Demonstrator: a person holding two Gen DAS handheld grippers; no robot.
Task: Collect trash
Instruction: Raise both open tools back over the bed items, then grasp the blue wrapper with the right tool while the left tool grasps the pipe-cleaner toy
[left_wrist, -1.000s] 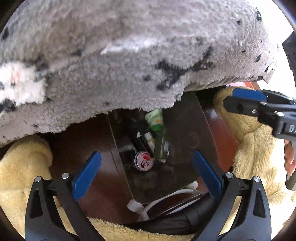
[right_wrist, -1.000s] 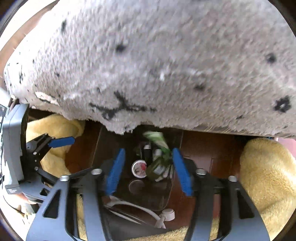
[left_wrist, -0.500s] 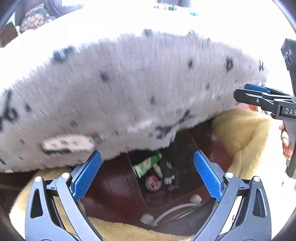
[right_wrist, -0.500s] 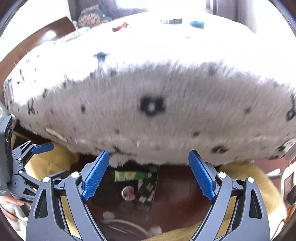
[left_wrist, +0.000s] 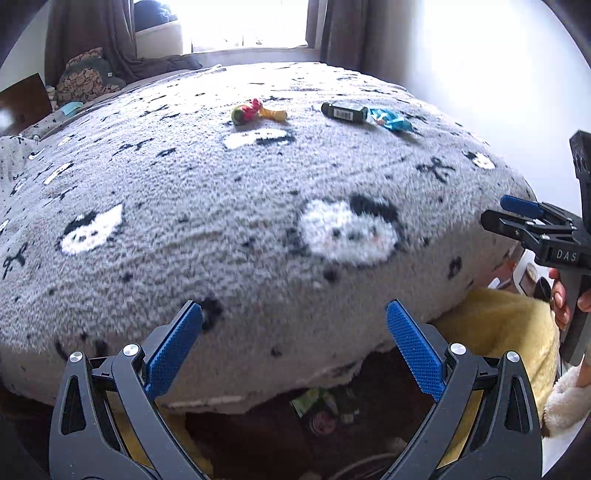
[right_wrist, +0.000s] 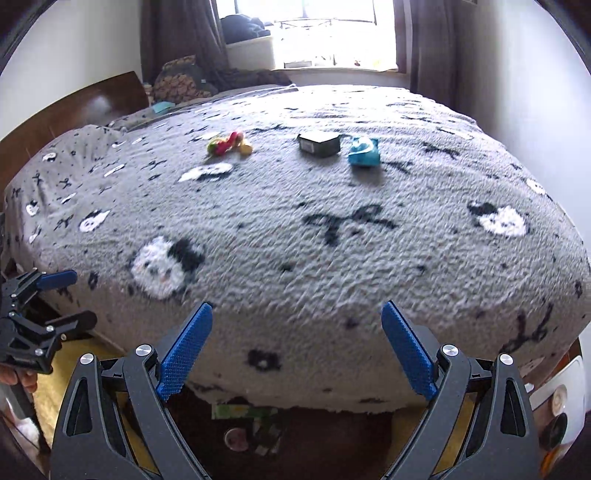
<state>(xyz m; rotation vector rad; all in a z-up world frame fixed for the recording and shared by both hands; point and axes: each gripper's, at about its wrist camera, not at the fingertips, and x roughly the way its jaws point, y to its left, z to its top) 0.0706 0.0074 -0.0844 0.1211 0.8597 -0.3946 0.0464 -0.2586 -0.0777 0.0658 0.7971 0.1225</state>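
Note:
Three pieces of trash lie on the far part of a grey patterned bed cover: a red, green and yellow wrapper, a small black box and a blue wrapper. My left gripper and right gripper are both open and empty, at the bed's near edge, far from the trash. Below the edge, a dark bin holds a green wrapper, a round lid and other bits.
Yellow fluffy rugs flank the bin on the dark floor. The right gripper shows at the right edge of the left wrist view; the left gripper shows at the left in the right wrist view. Pillows and a window lie beyond the bed.
Both grippers have lifted from just over the bin to above the bed edge, so the bed top and its trash have come into view. The right gripper's jaws have widened.

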